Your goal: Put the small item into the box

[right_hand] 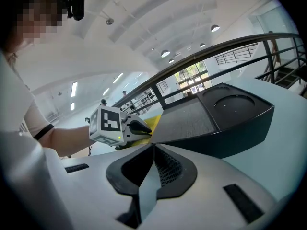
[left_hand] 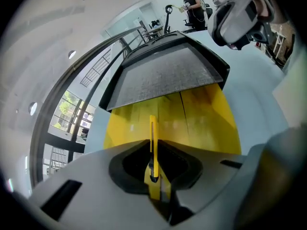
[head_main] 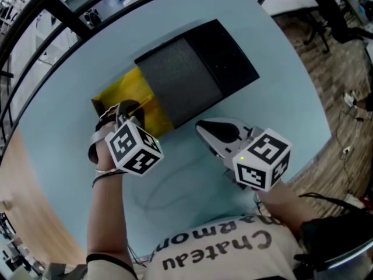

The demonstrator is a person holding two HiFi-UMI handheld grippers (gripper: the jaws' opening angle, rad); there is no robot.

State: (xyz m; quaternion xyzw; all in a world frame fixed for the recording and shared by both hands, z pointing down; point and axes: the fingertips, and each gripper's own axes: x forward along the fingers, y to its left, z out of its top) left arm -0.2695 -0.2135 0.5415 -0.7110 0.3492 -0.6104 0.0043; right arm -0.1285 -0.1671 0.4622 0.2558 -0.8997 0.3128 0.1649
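A black box (head_main: 201,69) with a grey textured panel (left_hand: 165,75) lies on the pale blue table (head_main: 70,150). A yellow flat piece (head_main: 133,101) sticks out from its near-left end. My left gripper (head_main: 123,112) is shut on a thin upright yellow edge (left_hand: 152,138) of that piece. In the left gripper view, the yellow surface (left_hand: 201,121) spreads out beyond the jaws up to the box. My right gripper (head_main: 202,128) is shut with nothing in it, just off the box's near side. In the right gripper view, its jaws (right_hand: 153,148) point toward the box (right_hand: 230,111) and the left gripper (right_hand: 137,127). I see no separate small item.
The round table's edge (head_main: 317,98) curves along the right, with wooden floor and cables (head_main: 349,98) beyond. A dark railing (head_main: 35,16) runs behind the table. A person (left_hand: 192,4) stands far off in the left gripper view.
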